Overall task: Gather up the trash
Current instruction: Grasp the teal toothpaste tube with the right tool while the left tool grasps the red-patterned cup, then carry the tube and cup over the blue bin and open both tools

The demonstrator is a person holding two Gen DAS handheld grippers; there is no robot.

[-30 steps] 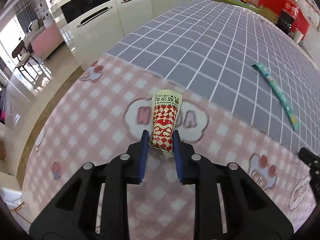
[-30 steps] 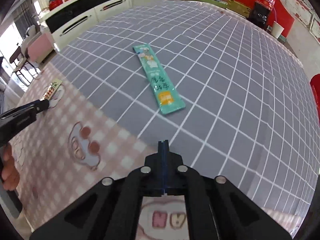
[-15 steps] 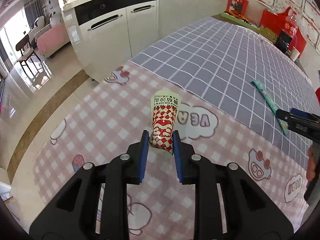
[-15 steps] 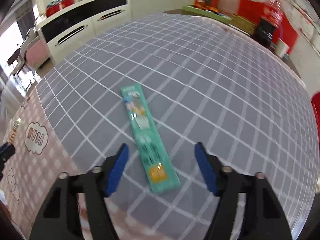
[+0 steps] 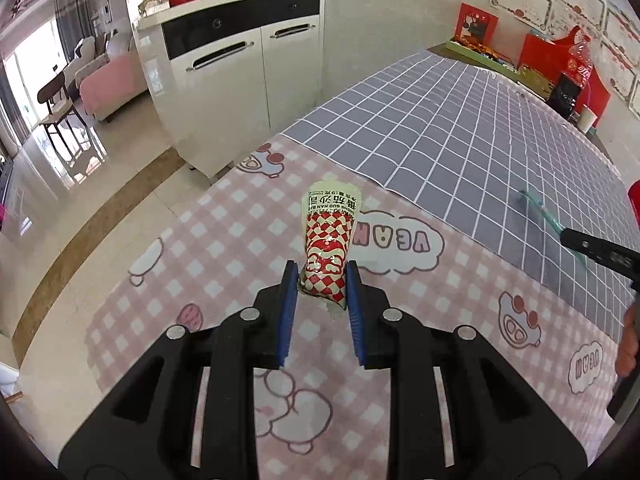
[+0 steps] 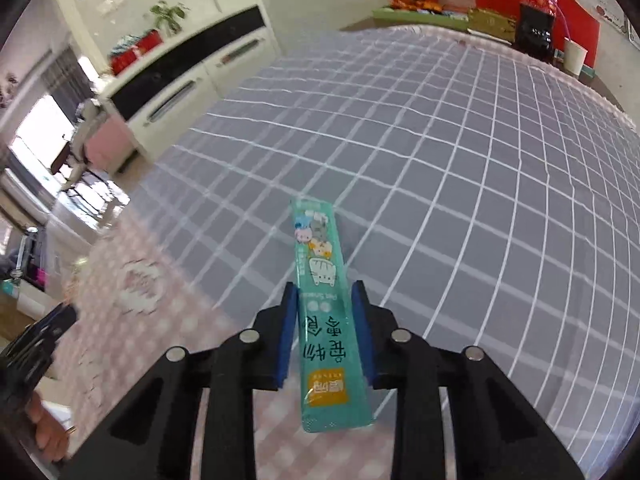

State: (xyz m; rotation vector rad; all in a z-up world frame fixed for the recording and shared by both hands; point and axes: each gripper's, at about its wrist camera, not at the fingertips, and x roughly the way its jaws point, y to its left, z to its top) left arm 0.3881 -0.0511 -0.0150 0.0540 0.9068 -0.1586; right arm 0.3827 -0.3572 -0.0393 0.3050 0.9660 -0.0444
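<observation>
Wrappers are being gathered: the left gripper [image 5: 320,300] is clamping the red checked sauce packet [image 5: 328,256] above the pink tablecloth [image 5: 200,248]; the right gripper [image 6: 325,332] is straddling the teal wrapper [image 6: 322,304], contact unclear. Close squarely across its middle.

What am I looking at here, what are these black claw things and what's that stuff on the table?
They are two hand-held grippers, each carrying a camera that looks out along its own fingers, so each picture is one gripper's view. The person is collecting trash from a table covered with a grey grid cloth and a pink checked cloth. The left gripper is shut on a red-and-white sachet. The right gripper has its blue pads either side of a long teal wrapper; they look closed on it, with its near end sticking out toward the camera.
</observation>
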